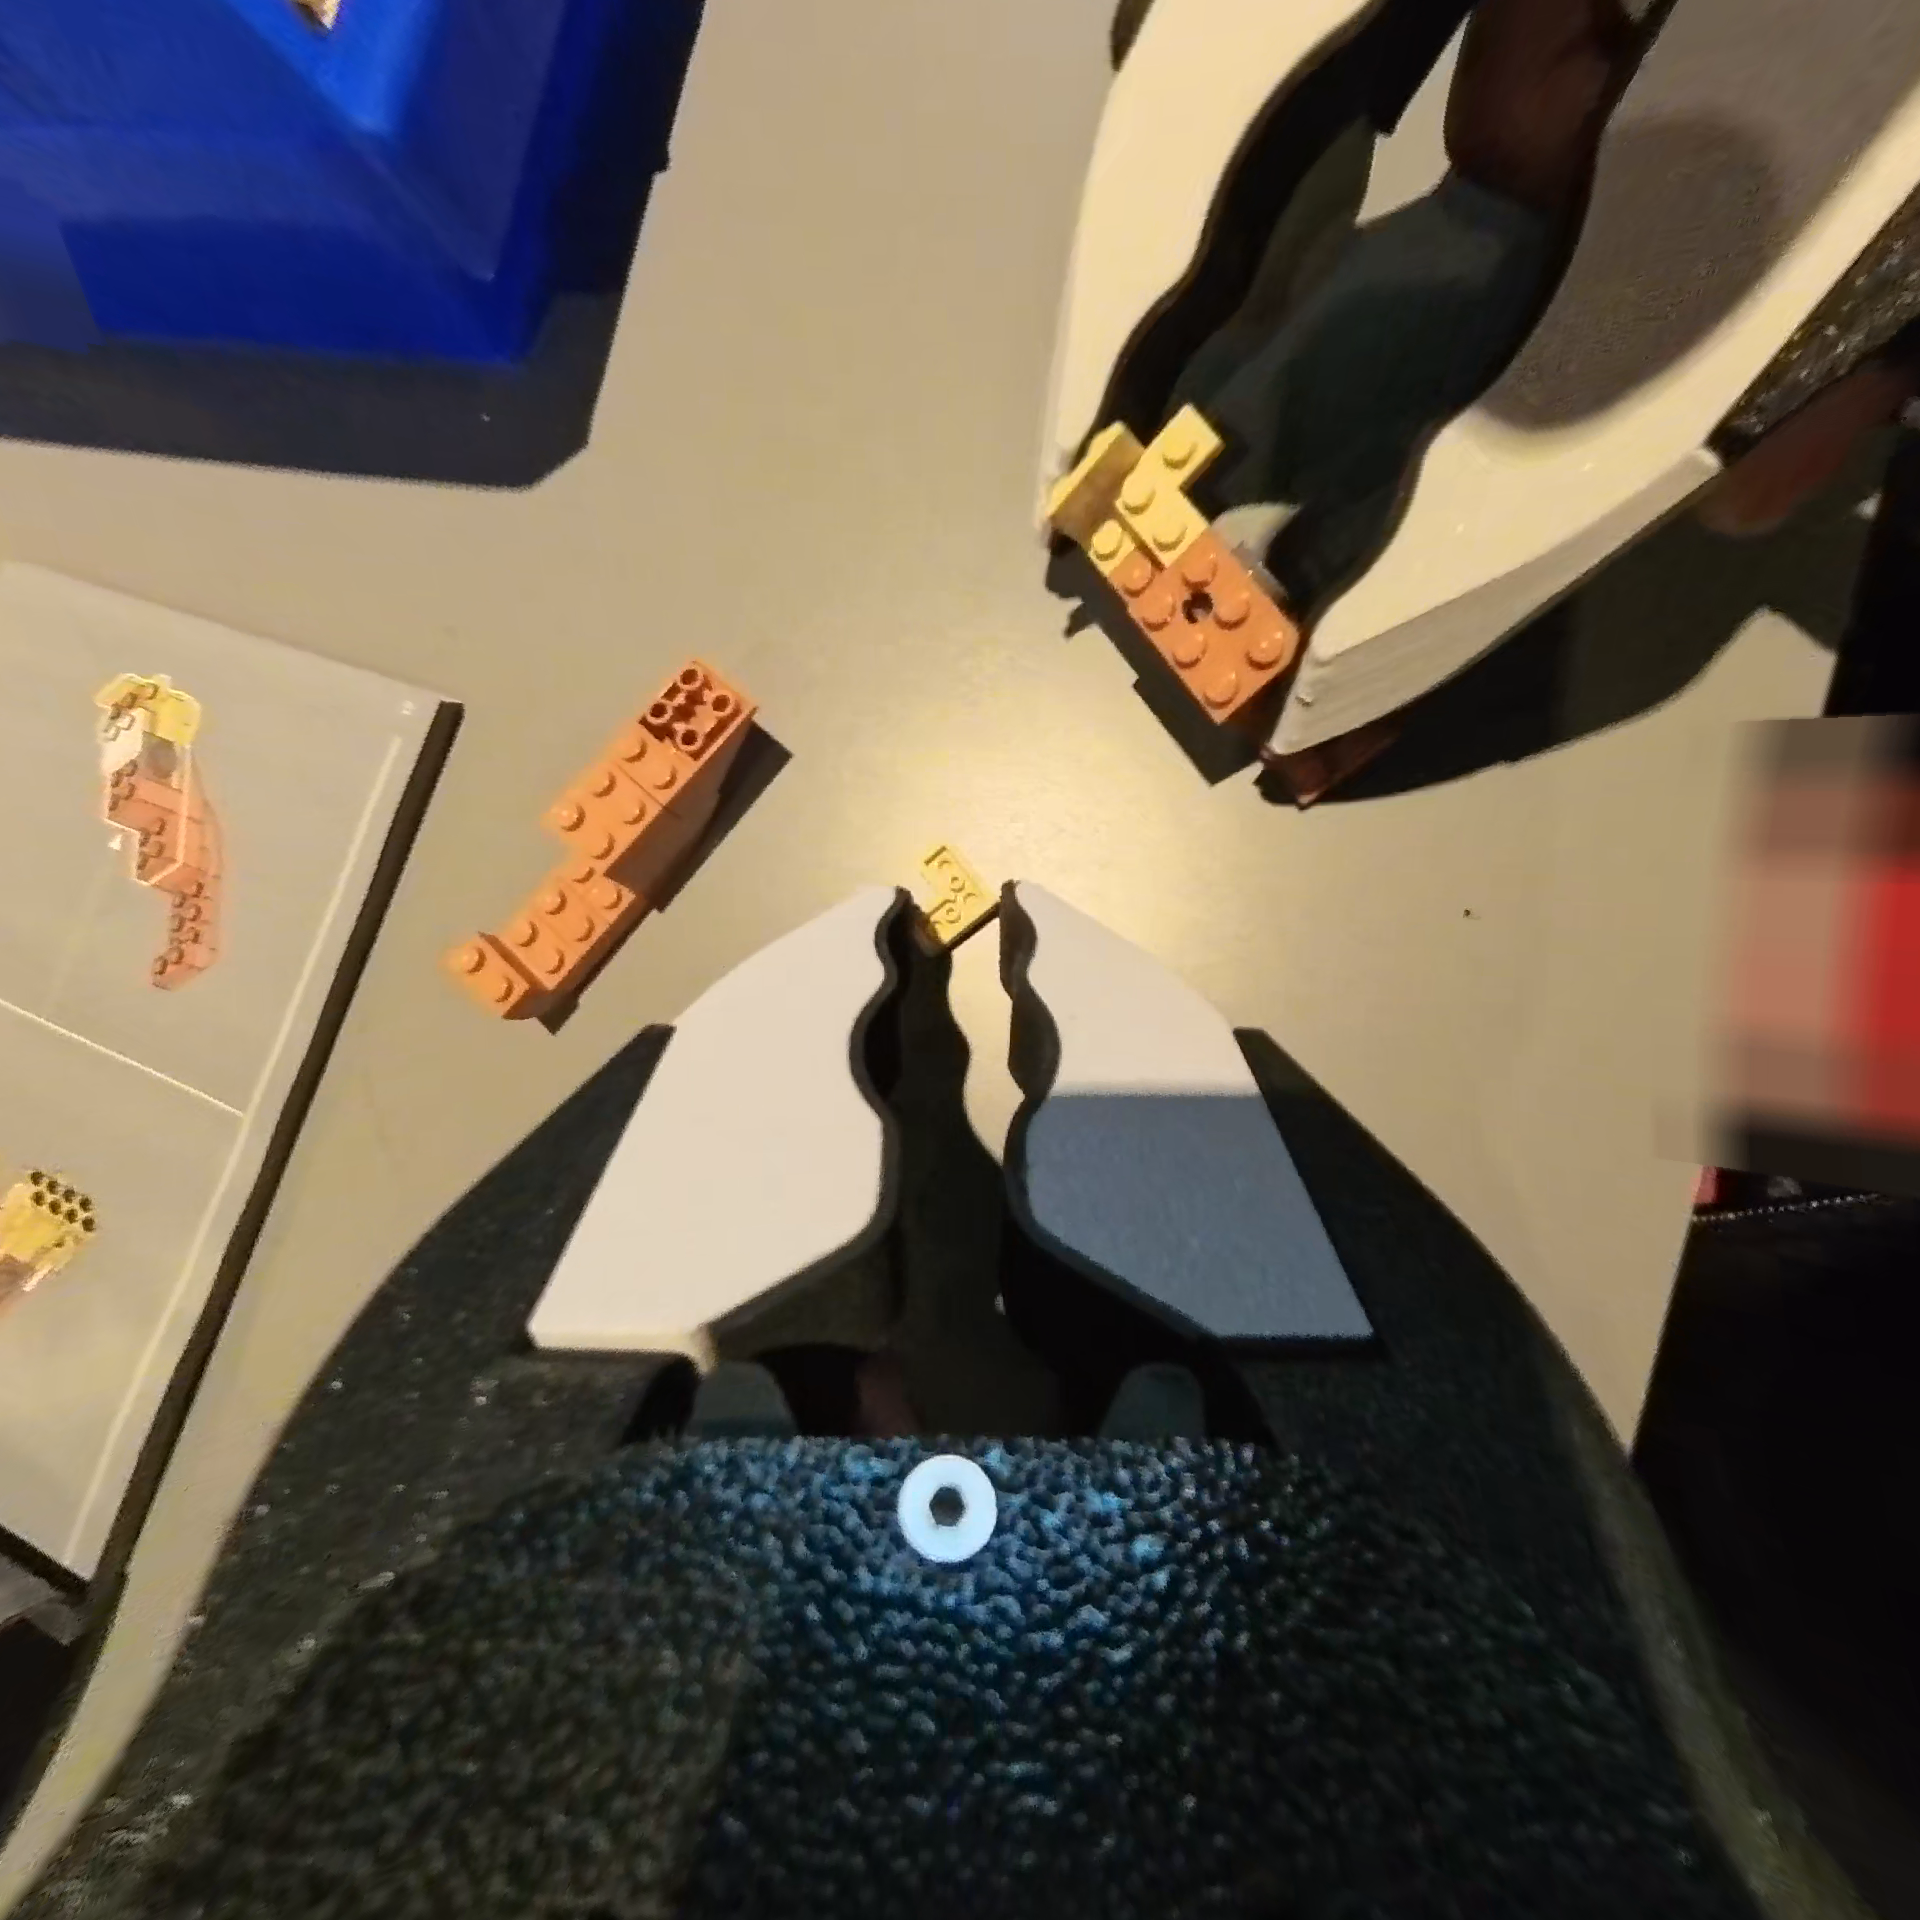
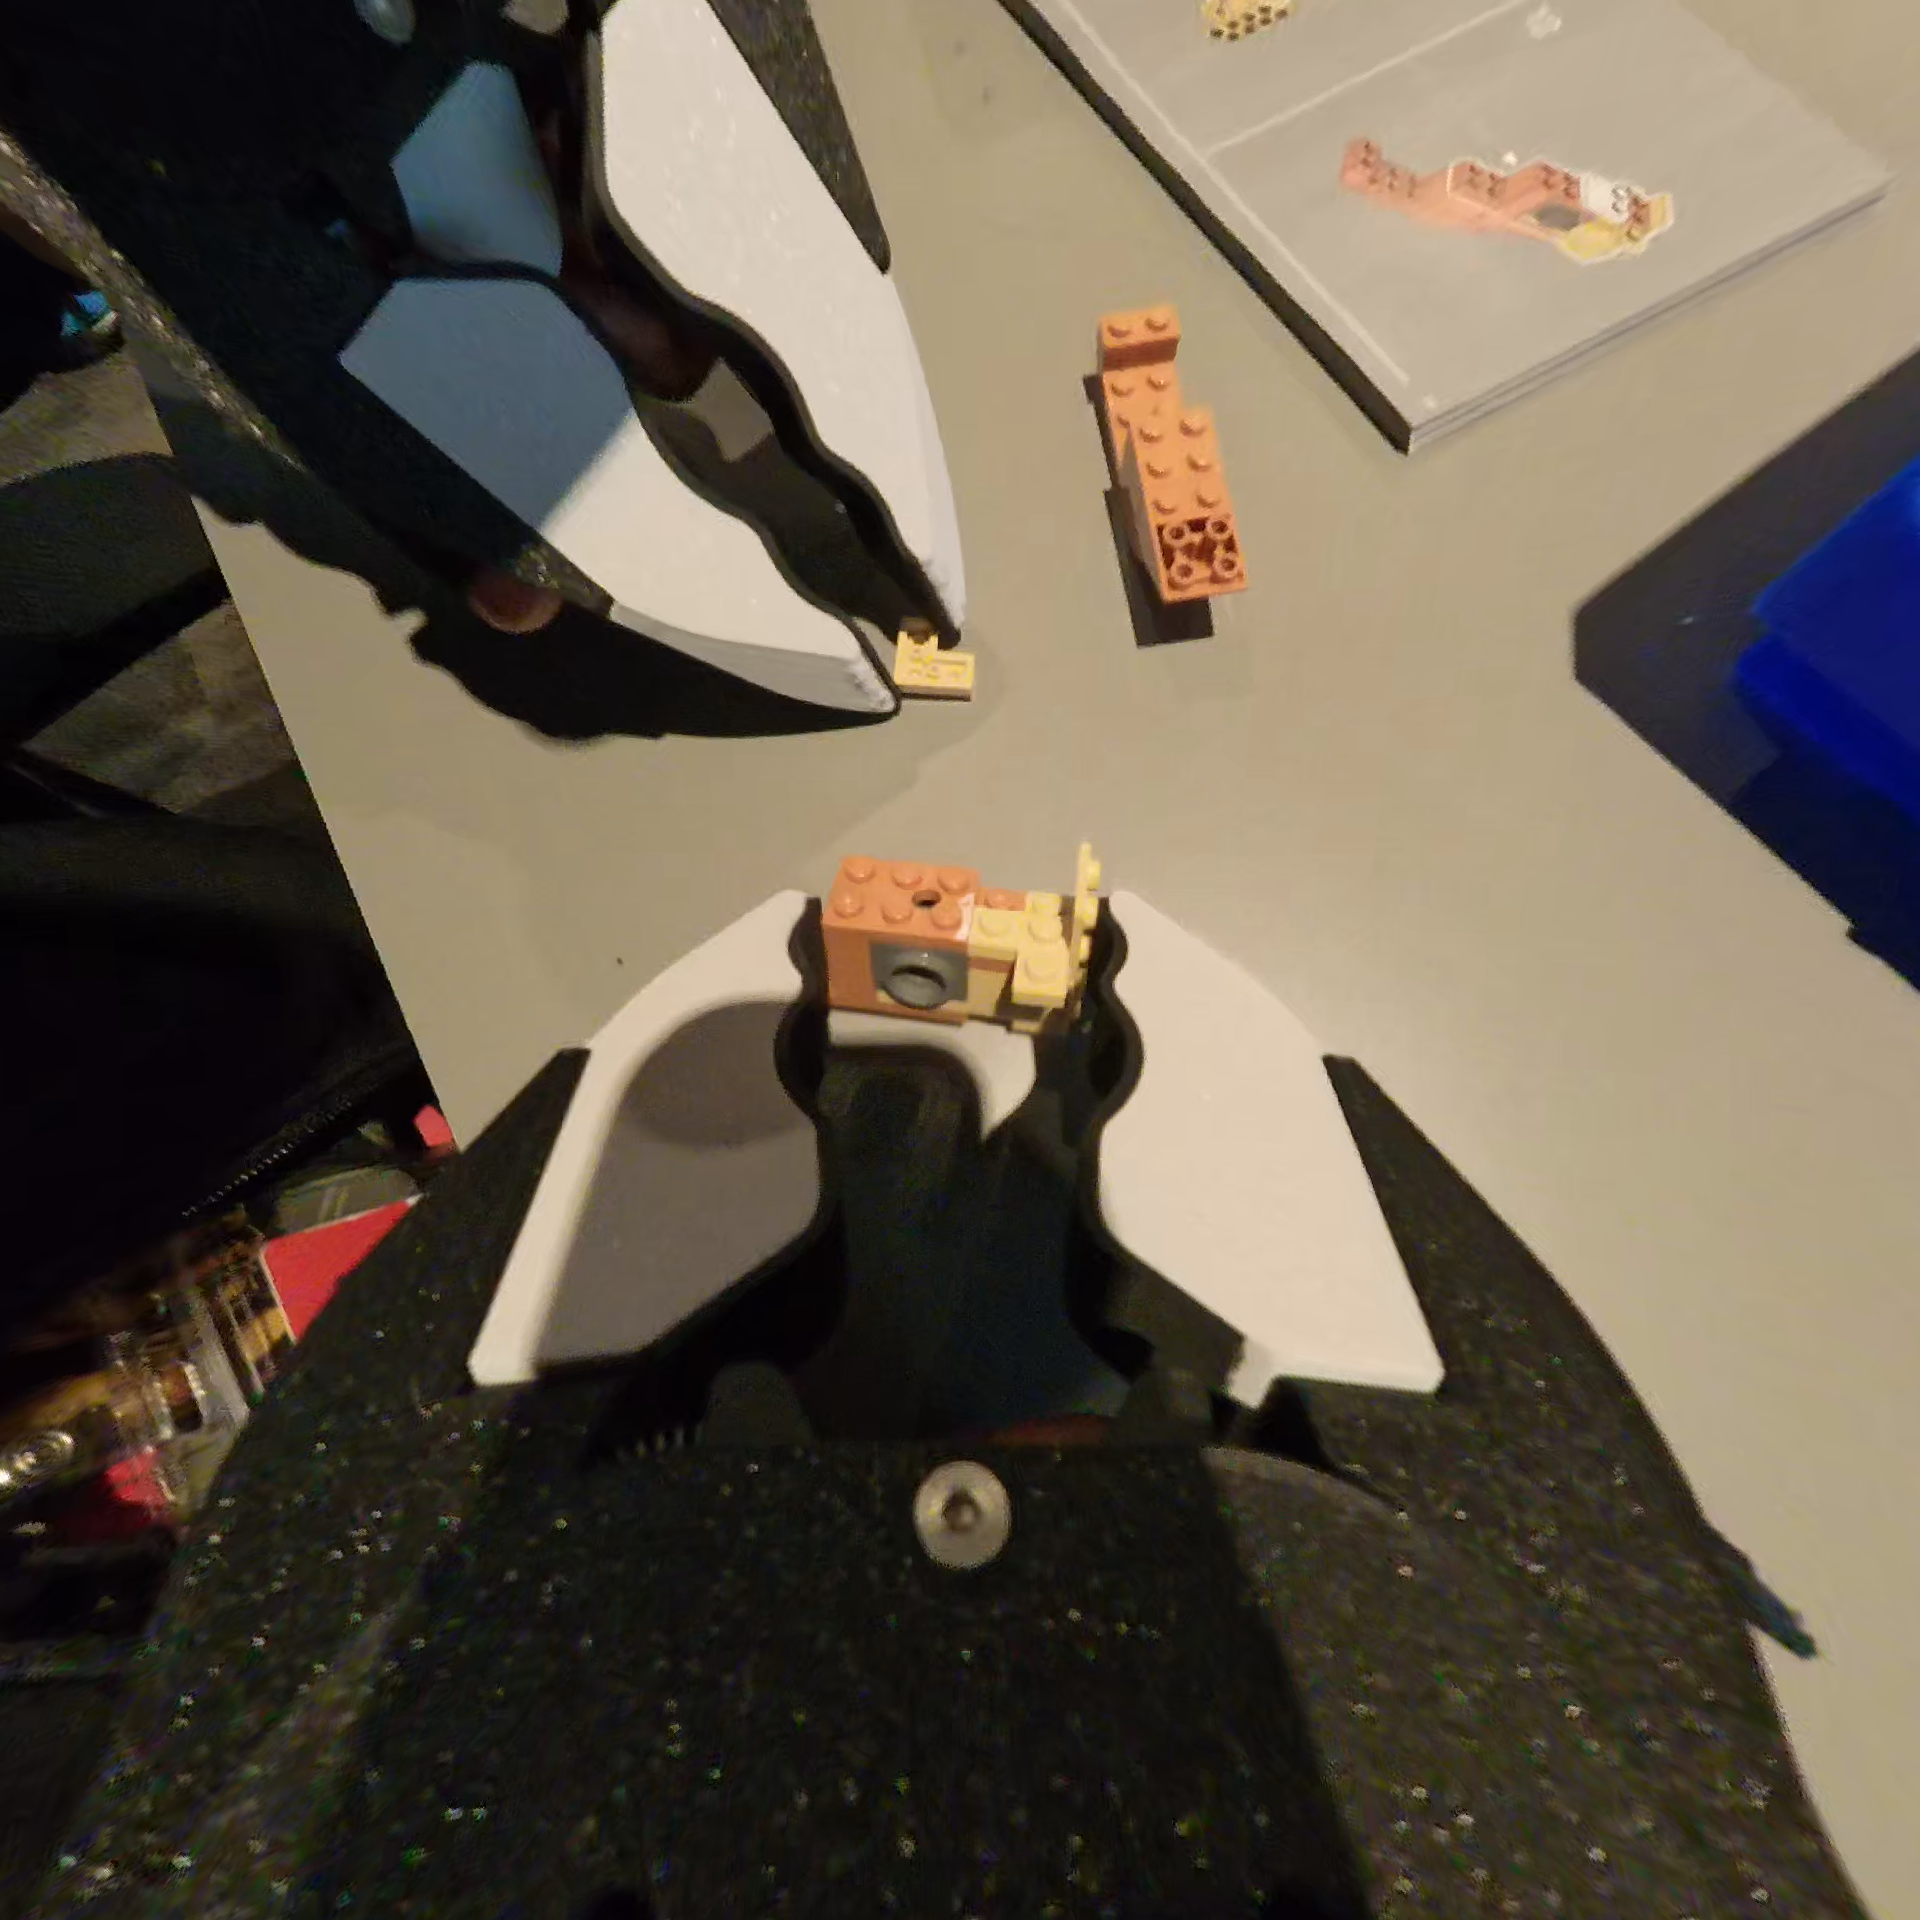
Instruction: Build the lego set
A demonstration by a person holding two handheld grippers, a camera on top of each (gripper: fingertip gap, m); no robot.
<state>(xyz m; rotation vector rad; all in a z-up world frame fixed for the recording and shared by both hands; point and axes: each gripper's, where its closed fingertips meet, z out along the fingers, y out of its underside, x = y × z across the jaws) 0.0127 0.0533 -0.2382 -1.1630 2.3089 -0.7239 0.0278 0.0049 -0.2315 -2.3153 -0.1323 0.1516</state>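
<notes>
1. Pinching one small tan plate at its tips, the left gripper has its two fingers drawn in against the plate's sides; in the right wrist view the same plate sits low over the grey table, though whether it touches the surface cannot be told.
2. The right gripper is clamped on one small assembly: an orange-brown block with a dark grey round hole in its side, joined to several tan plates, one of them standing upright at the right finger.
3. From the left wrist view that assembly is held between the right gripper's two pale fingers, studs showing on top.
4. One longer orange-brown stepped build lies alone on the table, between the two grippers and the booklet, apart from both.
5. One instruction booklet lies open and flat, with two printed build pictures in view.
6. One blue bin stands at the far edge of the table.
</notes>
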